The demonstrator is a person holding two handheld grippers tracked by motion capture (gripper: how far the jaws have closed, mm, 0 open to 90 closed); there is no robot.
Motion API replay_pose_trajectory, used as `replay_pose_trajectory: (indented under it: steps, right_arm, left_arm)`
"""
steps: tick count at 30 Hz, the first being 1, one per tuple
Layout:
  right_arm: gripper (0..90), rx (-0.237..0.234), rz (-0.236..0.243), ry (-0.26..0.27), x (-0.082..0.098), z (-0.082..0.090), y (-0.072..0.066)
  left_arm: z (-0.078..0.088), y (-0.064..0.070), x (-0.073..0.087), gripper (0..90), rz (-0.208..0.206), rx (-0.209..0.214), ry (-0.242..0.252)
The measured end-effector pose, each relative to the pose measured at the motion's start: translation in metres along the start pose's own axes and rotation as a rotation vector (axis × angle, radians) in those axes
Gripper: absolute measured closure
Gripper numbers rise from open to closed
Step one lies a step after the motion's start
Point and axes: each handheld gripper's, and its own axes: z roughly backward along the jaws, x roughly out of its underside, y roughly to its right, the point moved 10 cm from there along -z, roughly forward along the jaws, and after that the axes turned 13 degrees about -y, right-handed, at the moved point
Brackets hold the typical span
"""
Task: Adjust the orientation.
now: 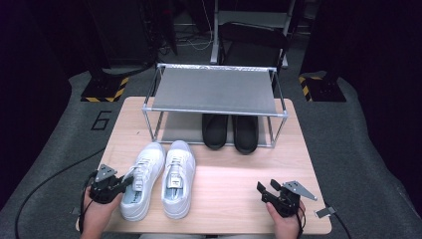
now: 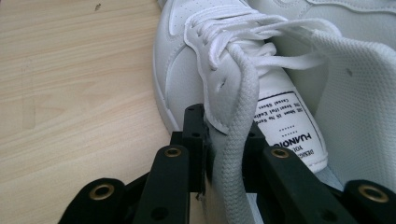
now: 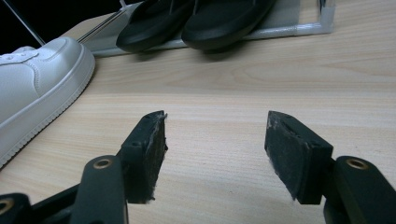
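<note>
On the tongue of the left white leather sneaker (image 2: 196, 79) there is a white fabric label (image 2: 292, 133) with black print, seen upside down; the big word reads about "HUANQIU" and the small lines above it are too fine to read. On the grey floor (image 1: 59, 144) at the left of the counter a dark figure "6" (image 1: 101, 120) is painted. The left gripper (image 1: 121, 183) has its jaws clenched on the flat white shoelace (image 2: 240, 140) and the eyelet edge of this sneaker, near its opening. The right white leather sneaker (image 1: 176, 177) lies just beside the first one, both with toes toward the metal shoe rack with grey fabric shelves (image 1: 214, 92). A pair of black slippers (image 1: 231, 130) stands on the lower shelf of the rack. The right gripper (image 3: 215, 149) hovers low over the light wooden counter (image 3: 233, 74), its jaws released and wide apart, with nothing between them. Behind the counter the room is dark, with yellow-black striped plates (image 1: 104, 89) on the floor and some cables (image 1: 194, 42).
</note>
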Motion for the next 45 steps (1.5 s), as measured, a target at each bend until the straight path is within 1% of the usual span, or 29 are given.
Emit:
replay_pose_trajectory:
  steps: [2,6,7,8,9,10,14,17,20,21,23,24,25,29,34,35,38,39,40,42,44,45]
  right_arm:
    - [38.2,0.002,-0.001,-0.002,0.000,0.000,0.001]
    - [38.3,-0.003,-0.004,-0.002,0.000,0.000,0.001]
    - [38.4,-0.003,-0.008,-0.001,0.000,0.000,0.001]
    - [38.4,-0.002,-0.007,0.001,0.000,0.000,0.001]
    - [38.4,-0.002,-0.008,0.003,0.000,0.000,0.001]
    - [38.4,-0.002,-0.009,0.003,0.000,0.000,0.001]
    - [38.4,-0.005,-0.013,0.005,0.000,0.001,0.001]
    - [38.4,0.001,-0.009,0.005,0.000,0.001,0.003]
    - [38.4,-0.002,-0.013,0.005,0.000,0.001,0.002]
    - [38.4,-0.002,-0.012,0.004,0.000,0.001,0.002]
    - [38.4,0.001,-0.011,0.006,0.000,0.001,0.003]
    - [38.4,0.000,-0.012,0.008,-0.001,0.001,0.003]
    - [38.4,-0.002,-0.016,0.008,-0.001,0.002,0.003]
    - [38.4,-0.002,-0.018,0.009,0.000,0.002,0.003]
    - [38.4,-0.002,-0.022,0.009,-0.001,0.002,0.004]
    - [38.4,-0.002,-0.021,0.009,-0.001,0.002,0.004]
    - [38.4,-0.003,-0.026,0.007,0.000,0.002,0.004]
    - [38.4,-0.003,-0.026,0.008,0.000,0.002,0.004]
    - [38.4,-0.004,-0.026,0.007,0.000,0.002,0.004]
    - [38.4,-0.003,-0.026,0.007,0.000,0.002,0.004]
    - [38.4,-0.003,-0.025,0.011,-0.001,0.002,0.005]
    - [38.4,-0.004,-0.026,0.011,-0.001,0.002,0.005]
  left_arm:
    - [0.000,0.000,0.000,80.2,0.003,-0.004,-0.003]
    - [0.001,-0.001,0.000,81.6,0.028,-0.002,0.022]
    - [0.001,-0.001,0.001,81.9,0.029,-0.001,0.017]
    - [0.001,-0.001,0.000,82.1,0.035,-0.004,0.031]
    - [0.002,0.000,0.001,82.3,0.036,0.001,0.023]
    - [0.002,-0.001,0.000,82.6,0.037,-0.002,0.029]
    - [0.002,-0.002,0.001,83.2,0.065,0.005,0.051]
    - [0.002,-0.002,0.000,83.5,0.077,0.014,0.061]
    - [0.002,-0.001,-0.001,83.5,0.074,0.013,0.058]
    - [0.002,-0.001,-0.002,83.5,0.079,0.009,0.068]
    - [0.002,-0.001,-0.002,83.5,0.080,0.009,0.069]
    - [0.003,0.000,-0.002,83.5,0.077,0.015,0.063]
    - [0.004,0.000,-0.003,83.5,0.077,0.010,0.071]
    - [0.009,-0.002,-0.003,83.5,0.076,0.009,0.076]
    - [0.014,-0.005,-0.005,83.6,0.100,0.021,0.093]
    - [0.015,-0.005,-0.005,83.6,0.097,0.027,0.084]
    - [0.019,-0.004,-0.008,83.6,0.095,0.022,0.093]
    - [0.020,-0.004,-0.008,83.6,0.090,0.021,0.085]
    - [0.021,-0.004,-0.009,83.5,0.092,0.017,0.096]
    - [0.025,-0.004,-0.010,83.5,0.087,0.022,0.090]
    - [0.027,-0.004,-0.012,83.6,0.087,0.023,0.098]
    - [0.029,-0.003,-0.013,83.6,0.087,0.028,0.094]
